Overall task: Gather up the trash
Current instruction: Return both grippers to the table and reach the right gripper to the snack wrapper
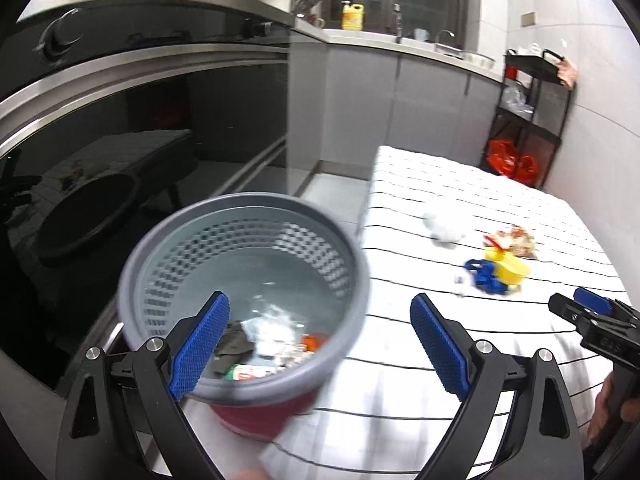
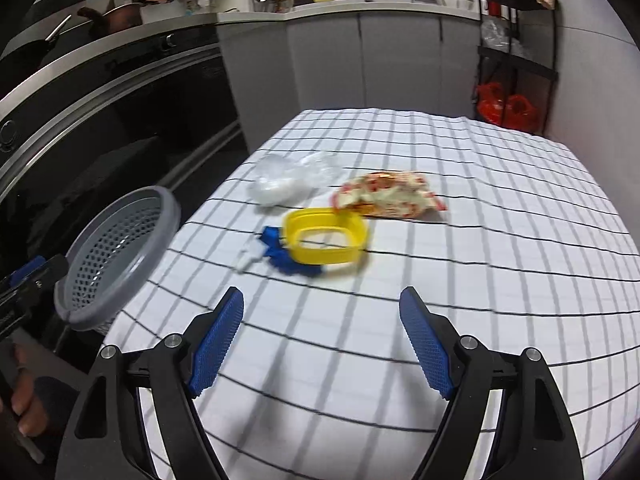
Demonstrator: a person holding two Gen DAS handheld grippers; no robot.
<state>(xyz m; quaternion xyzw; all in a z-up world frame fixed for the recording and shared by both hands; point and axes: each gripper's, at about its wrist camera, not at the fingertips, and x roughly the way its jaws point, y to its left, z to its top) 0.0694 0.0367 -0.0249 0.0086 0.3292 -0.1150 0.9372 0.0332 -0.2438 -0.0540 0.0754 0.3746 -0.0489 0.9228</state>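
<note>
Counting items first: four pieces of trash lie loose on the white black-checked tablecloth, one bin, two grippers. Landmark is the yellow square plastic ring-shaped lid, sitting near the cloth's middle. Touching its left side is a crumpled blue plastic scrap with a small white bit attached; just beyond the lid to the left lies a clear crinkled plastic bag; just beyond it to the right is a red-and-cream printed snack wrapper, flattened and torn open. Well left of the lid, at the table edge, is one round grey perforated plastic waste basket with a dark red lower part; the left wrist view looks down into it, the right view shows it tilted. Inside it is a heap of trash, white crumpled paper, dark film, something orange and green, too blurred to count. Left gripper hangs over the basket side of the lid, its blue ribbed pads spread wide with nothing pressed between them. Right gripper is nearer the camera than the lid, above bare cloth, jaws apart and empty. A person's fingers show at each view's lower edge.
</note>
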